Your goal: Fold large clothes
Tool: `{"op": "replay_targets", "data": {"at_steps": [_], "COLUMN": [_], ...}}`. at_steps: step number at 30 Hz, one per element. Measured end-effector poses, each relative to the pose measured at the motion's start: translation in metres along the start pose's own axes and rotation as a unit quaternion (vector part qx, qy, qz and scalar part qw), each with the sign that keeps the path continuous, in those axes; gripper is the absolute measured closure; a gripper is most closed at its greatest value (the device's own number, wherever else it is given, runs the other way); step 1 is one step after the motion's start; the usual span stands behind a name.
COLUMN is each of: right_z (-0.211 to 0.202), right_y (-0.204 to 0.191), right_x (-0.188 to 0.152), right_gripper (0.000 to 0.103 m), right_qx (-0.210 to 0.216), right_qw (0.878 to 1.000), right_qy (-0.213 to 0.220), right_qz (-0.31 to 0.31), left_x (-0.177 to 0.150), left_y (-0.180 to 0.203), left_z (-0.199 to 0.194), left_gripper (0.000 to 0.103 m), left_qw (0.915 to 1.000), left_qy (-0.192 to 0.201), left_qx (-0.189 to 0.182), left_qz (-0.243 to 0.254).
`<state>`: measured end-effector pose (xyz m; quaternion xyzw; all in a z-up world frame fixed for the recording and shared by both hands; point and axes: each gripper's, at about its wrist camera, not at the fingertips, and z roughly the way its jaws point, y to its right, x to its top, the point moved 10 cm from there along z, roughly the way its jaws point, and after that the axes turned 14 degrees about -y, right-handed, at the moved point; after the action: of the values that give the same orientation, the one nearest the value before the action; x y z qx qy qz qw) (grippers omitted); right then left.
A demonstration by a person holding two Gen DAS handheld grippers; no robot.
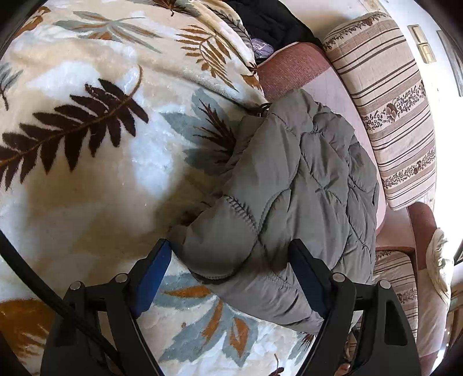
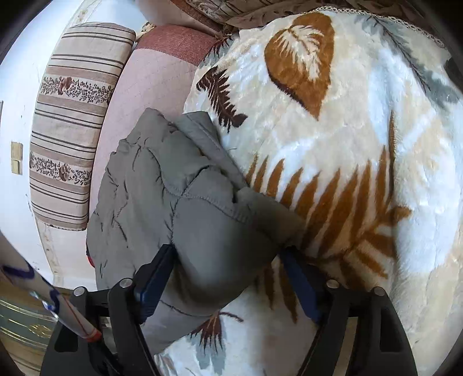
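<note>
A grey quilted jacket point(image 1: 301, 191) lies bunched and folded on a cream leaf-print blanket point(image 1: 95, 162). My left gripper point(image 1: 231, 260) is open, its blue-padded fingers point(image 1: 153, 274) standing either side of the jacket's near folded edge. In the right wrist view the same jacket point(image 2: 179, 208) lies at the blanket's point(image 2: 347, 144) left edge. My right gripper point(image 2: 228, 266) is open too, its fingers point(image 2: 156, 274) straddling a thick fold of the jacket. Neither pair of pads visibly pinches the cloth.
A striped floral cushion point(image 1: 387, 107) leans beside the jacket on a pink sofa seat point(image 1: 332, 92); it also shows in the right wrist view point(image 2: 72, 115). Dark clothing point(image 1: 269, 20) lies at the far end. The sofa edge drops off past the cushion.
</note>
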<state>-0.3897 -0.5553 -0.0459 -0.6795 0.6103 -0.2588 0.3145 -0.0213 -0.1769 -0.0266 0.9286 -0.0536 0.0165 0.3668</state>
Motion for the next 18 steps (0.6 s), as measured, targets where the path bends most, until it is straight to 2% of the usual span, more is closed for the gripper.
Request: {"op": "replay_targets", "data": {"at_steps": [5, 10, 14, 16, 17, 18], "right_z": [0.004, 0.012, 0.020, 0.022, 0.021, 0.021], "right_y": [0.001, -0.005, -0.011, -0.013, -0.014, -0.016], "right_x": [0.008, 0.016, 0.024, 0.025, 0.025, 0.025], "right_gripper": [0.018, 0.012, 0.010, 0.015, 0.024, 0.032], "right_qx": [0.015, 0.023, 0.021, 0.013, 0.007, 0.002], "right_qw": [1.000, 1.000, 0.999, 0.999, 0.999, 0.999], "right_qy": [0.009, 0.014, 0.016, 0.016, 0.018, 0.018], "right_qz": [0.001, -0.007, -0.024, -0.033, -0.041, -0.048], "left_x": [0.007, 0.016, 0.028, 0.033, 0.035, 0.035], "left_y": [-0.001, -0.001, 0.005, 0.010, 0.013, 0.017], "left_z": [0.007, 0.015, 0.022, 0.023, 0.022, 0.021], "left_gripper": [0.016, 0.010, 0.008, 0.010, 0.015, 0.024], "left_qw": [0.9999, 0.9990, 0.9993, 0.9996, 0.9991, 0.9984], "left_qy": [0.007, 0.011, 0.020, 0.025, 0.033, 0.038], "left_qx": [-0.014, -0.037, -0.030, -0.012, 0.006, 0.018], "left_qz": [-0.007, -0.022, -0.009, 0.008, 0.025, 0.038]}}
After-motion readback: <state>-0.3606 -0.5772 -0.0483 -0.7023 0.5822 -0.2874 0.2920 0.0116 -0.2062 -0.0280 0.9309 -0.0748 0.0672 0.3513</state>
